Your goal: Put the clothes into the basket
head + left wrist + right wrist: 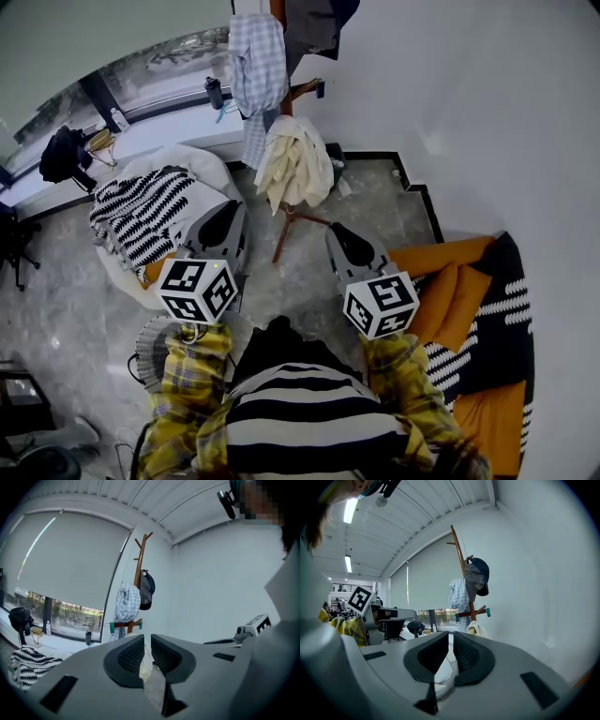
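A wooden coat rack (284,220) carries a cream garment (296,165), a blue-and-white checked shirt (255,62) and dark clothing (314,23) at its top. Both grippers are held side by side, pointing at the rack and short of it. My left gripper (228,216) is shut and empty; past its tips (147,641) I see the checked shirt (126,603) and a dark cap (146,590). My right gripper (345,236) is also shut and empty (451,639), with the cream garment (476,629) just beyond. A pale ribbed basket (152,349) sits at the lower left, partly behind my left sleeve.
A white beanbag (202,169) holds a black-and-white striped cloth (139,214) at the left. An orange and black mattress (478,319) lies along the right wall. A bottle (215,92) stands on the window ledge, and a dark bag (62,153) rests farther left.
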Available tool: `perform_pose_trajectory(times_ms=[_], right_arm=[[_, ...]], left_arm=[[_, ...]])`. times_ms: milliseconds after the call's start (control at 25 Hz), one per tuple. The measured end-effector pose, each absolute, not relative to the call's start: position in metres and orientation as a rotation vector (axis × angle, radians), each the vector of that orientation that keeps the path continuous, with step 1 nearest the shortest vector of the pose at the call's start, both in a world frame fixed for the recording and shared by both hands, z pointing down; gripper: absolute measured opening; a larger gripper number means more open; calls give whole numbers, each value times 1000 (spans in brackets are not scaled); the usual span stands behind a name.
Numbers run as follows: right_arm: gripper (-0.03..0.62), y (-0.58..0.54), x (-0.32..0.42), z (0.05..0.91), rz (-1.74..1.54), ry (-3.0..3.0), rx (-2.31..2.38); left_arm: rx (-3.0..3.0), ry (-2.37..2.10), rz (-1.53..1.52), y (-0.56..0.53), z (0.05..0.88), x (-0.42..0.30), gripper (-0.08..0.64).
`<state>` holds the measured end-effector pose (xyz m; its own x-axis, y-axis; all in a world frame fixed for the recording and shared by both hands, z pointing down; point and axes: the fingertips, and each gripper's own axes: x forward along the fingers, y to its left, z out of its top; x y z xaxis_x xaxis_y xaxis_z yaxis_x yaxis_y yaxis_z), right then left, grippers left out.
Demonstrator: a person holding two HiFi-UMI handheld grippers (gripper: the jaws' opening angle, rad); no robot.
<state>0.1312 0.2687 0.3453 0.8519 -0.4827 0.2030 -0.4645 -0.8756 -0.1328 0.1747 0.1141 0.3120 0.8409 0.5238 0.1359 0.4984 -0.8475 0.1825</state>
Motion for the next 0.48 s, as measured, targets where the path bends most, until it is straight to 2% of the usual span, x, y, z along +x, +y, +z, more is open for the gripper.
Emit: perform_pose_trajectory(times_ms=[280,480], right_arm=[[28,277,157,344,-352,743,-2946],[28,281,186,346,-388,730,-2952]], left_arm=[[2903,794,151,122,289,227,46],[2907,772,38,125,266,277,180]])
